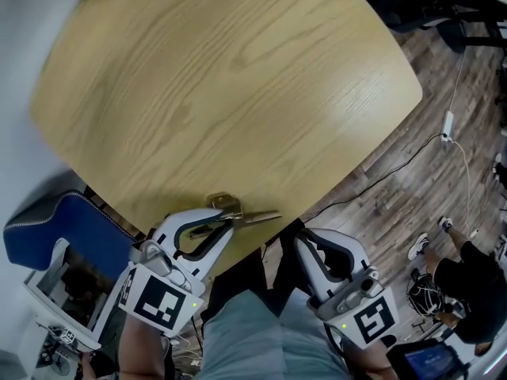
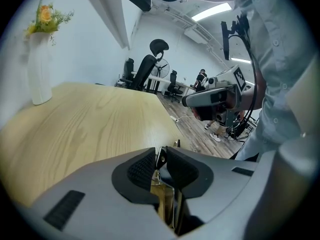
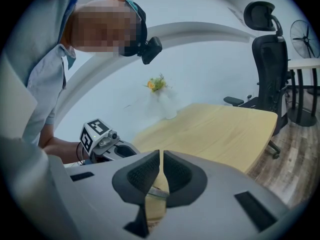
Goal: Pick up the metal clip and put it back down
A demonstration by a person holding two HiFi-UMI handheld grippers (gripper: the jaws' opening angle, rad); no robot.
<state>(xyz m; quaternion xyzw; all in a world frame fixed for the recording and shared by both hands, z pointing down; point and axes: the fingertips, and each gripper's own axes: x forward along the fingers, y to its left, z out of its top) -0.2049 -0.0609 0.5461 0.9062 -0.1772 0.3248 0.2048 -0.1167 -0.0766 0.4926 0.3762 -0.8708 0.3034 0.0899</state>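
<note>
Your left gripper (image 1: pixel 226 222) (image 2: pixel 161 157) has its fingers pinching the brass-and-silver metal clip (image 1: pixel 235 210) (image 2: pixel 165 196), which sits between them over the near edge of the light wooden bench (image 1: pixel 238 77). Your right gripper (image 1: pixel 306 241) (image 3: pixel 161 157), to their right, holds its fingers pressed together, empty.
</note>
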